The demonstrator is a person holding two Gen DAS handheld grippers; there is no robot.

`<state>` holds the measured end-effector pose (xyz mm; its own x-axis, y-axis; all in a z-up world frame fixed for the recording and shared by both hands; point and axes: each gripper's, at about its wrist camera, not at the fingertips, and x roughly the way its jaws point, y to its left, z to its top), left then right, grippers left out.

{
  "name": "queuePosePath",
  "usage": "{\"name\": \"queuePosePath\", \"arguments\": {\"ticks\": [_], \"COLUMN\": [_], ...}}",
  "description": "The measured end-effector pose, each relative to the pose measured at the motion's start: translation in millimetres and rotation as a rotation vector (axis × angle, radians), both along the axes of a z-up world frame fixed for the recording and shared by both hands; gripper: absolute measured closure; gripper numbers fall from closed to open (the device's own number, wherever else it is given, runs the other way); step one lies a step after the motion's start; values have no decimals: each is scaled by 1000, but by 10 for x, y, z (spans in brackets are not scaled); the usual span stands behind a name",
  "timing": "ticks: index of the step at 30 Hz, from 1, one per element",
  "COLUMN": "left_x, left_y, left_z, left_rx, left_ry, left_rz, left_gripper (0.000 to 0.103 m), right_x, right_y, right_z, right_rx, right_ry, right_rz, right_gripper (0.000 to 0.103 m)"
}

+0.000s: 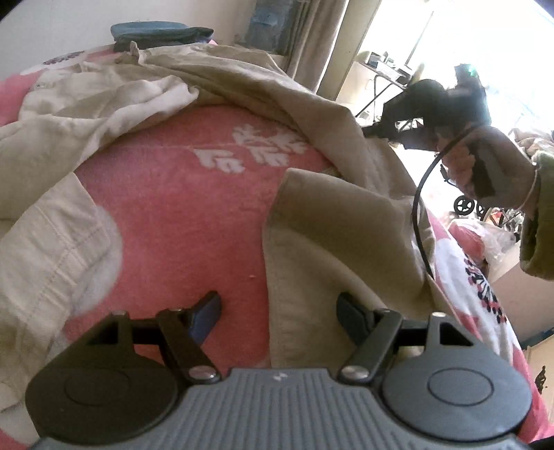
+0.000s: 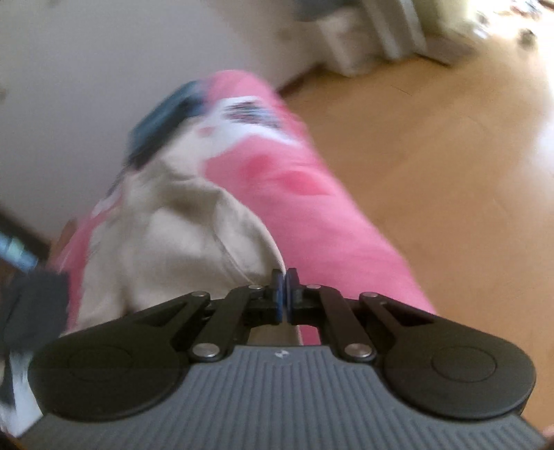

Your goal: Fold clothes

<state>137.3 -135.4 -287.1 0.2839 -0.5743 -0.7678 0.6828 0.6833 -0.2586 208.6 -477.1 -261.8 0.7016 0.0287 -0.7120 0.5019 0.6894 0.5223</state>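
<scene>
Pale wall point(image 2: 104, 69) far left, wooden floor point(image 2: 432, 155) right, glaring with sun. Beige curtain point(image 1: 322, 38) hanging far beside bright window point(image 1: 467, 34); cluttered table point(image 1: 384, 69) below.

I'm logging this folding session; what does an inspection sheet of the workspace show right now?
Surface: pink blanket with white pattern, covering a bed.
Job's things: beige garment spread unfolded in a loop.
Clutter: dark folded clothes at the far end.
Grippers: left gripper open over the garment's edge; right gripper shut on the garment's edge.
Cables: black cable hanging from the right gripper's handle.
Surroundings: wooden floor, curtain, bright window.
</scene>
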Motion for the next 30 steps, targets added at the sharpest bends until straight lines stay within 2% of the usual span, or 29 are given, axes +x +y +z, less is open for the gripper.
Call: {"name": "queuePosePath", "arguments": {"ticks": [3, 4, 5, 7, 11, 14, 15, 17, 20, 24, 27, 30], "left_x": [-45, -64, -85, -121, -180, -176, -174, -192, -245, -304, -336, -418], "left_y": [-58, -72, -87, -133, -182, -177, -172, -142, -87, -23, 42, 92], "left_z": [3, 9, 14, 33, 42, 53, 56, 63, 54, 42, 42, 50], "left_rx": [19, 22, 24, 22, 19, -5, -13, -28, -47, -72, -114, -150], "left_ry": [-20, -22, -24, -12, -1, 41, 54, 71, 78, 56, 81, 106], "left_rz": [-5, -10, -15, -26, -29, -26, -26, -36, -39, -43, -37, -39], "left_gripper": [31, 38, 52, 69, 93, 95, 95, 96, 96, 96, 96, 96], "right_x": [-57, -48, -35, -22, 55, 118, 100, 29, -15, 51, 138, 267], "right_y": [-110, -112, -106, -92, -99, -101, -93, -27, 270, 1078, 1648, 2008], "right_z": [-153, -155, -141, -87, -33, -99, -77, 63, 341, 589, 510, 288], "right_rx": [27, 14, -4, -36, -112, -140, -151, -196, -317, -567, -696, -832], "right_ry": [21, 21, 22, 17, 18, 61, 61, 34, -23, -71, -45, 18], "right_rz": [-42, -40, -36, -29, 6, 30, 21, 19, 159, 520, 737, 839], "right_gripper": [103, 103, 103, 103, 102, 97, 90, 86, 74, 63, 63, 63]}}
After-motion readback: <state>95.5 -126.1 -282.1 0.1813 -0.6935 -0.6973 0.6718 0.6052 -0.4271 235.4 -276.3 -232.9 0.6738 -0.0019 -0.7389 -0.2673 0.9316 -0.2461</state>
